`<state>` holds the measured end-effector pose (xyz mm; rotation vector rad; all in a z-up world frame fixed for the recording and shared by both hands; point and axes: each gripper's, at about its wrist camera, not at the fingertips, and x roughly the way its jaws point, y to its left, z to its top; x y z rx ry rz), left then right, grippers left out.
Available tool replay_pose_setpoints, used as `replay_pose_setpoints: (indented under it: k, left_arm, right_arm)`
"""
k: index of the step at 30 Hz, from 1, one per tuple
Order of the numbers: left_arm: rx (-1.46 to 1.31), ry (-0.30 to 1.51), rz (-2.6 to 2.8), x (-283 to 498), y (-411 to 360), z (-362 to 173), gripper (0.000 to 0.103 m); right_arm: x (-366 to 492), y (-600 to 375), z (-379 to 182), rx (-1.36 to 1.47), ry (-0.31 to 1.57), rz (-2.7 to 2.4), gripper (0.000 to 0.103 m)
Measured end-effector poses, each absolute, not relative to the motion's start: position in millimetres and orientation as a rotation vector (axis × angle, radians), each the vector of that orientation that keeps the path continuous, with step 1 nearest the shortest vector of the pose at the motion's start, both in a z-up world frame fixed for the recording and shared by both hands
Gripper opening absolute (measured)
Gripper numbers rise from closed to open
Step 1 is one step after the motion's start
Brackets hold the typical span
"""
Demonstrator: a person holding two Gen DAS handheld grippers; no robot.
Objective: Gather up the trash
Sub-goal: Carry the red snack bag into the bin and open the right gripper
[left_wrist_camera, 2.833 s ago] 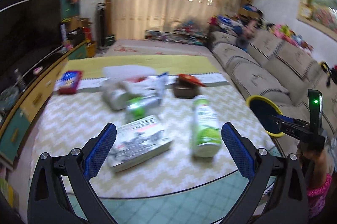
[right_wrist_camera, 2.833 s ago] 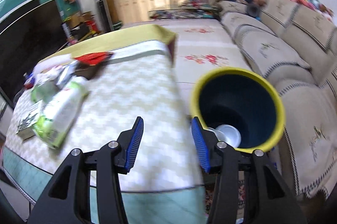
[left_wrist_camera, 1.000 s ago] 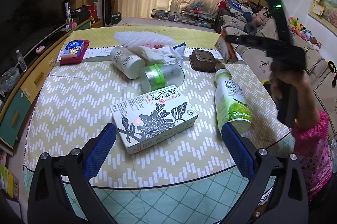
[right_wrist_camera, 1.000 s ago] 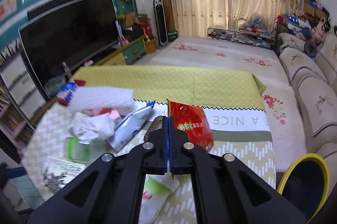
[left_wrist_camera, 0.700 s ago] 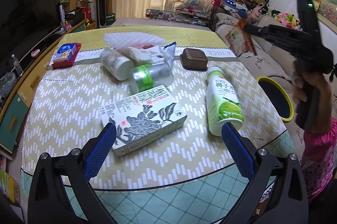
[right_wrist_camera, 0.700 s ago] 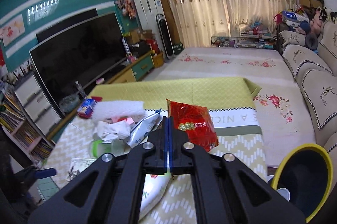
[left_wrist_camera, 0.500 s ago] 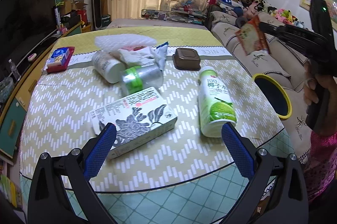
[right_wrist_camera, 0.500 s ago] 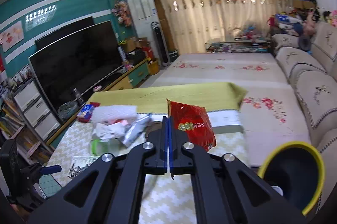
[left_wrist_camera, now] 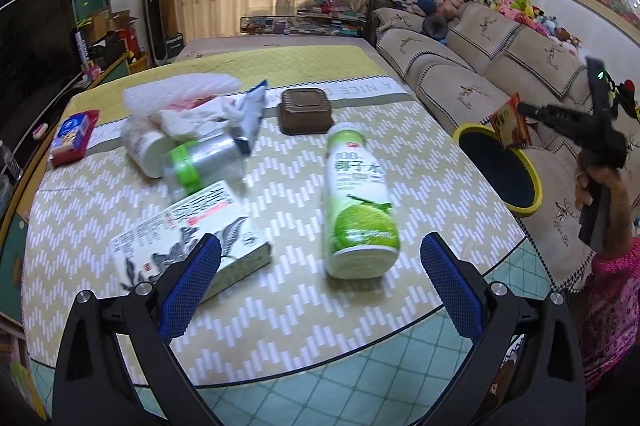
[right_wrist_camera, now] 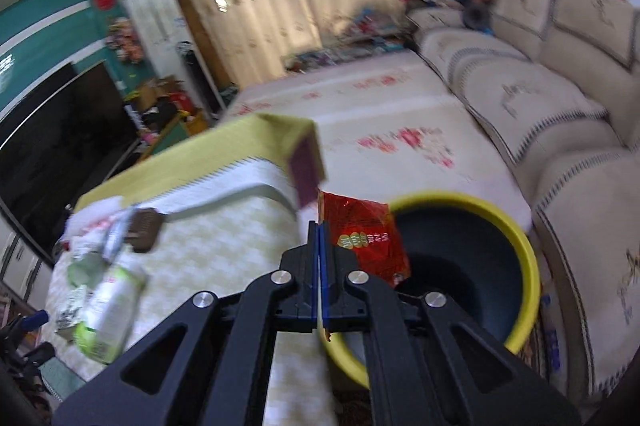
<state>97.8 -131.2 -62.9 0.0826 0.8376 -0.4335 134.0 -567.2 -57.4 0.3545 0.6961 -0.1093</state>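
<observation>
The step in hand is carrying one piece of trash to the bin. The right gripper (right_wrist_camera: 319,226) has its fingers pressed fully together on the edge of a red snack wrapper (right_wrist_camera: 366,238), which hangs at the centre of the right wrist view, over the near rim of the yellow-rimmed bin (right_wrist_camera: 524,258) at lower right. In the left wrist view the same wrapper (left_wrist_camera: 510,121) shows at the right edge of the frame, just above the bin's (left_wrist_camera: 532,169) dark mouth.

The left gripper (left_wrist_camera: 320,282) hangs over the near edge of the surface (left_wrist_camera: 420,153) with its fingers spread wide and nothing between them; a green-and-white bottle (left_wrist_camera: 358,201) lies on its side just ahead, and a printed carton (left_wrist_camera: 188,230) lies at lower left behind the left finger.

The next move, as I judge it, calls for bringing the wrapper squarely over the bin's opening, then parting the right fingers so it drops inside rather than catching on the rim. Much trash is left on the surface.
</observation>
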Motion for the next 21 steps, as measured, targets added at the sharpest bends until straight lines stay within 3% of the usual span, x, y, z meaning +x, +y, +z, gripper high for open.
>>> replay_pose_setpoints:
  k: [9, 21]
  left_arm:
    - [0.116, 0.872, -0.462, 112.3, -159.1, -73.6, 0.098]
    - [0.143, 0.886, -0.469, 129.3, -178.8, -83.6, 0.098]
  right_arm:
    - [133.1, -604.6, -111.0, 0.412, 0.778, -0.207, 0.002]
    - [134.4, -610.7, -116.7, 0.422, 0.794, -0.231, 0.004]
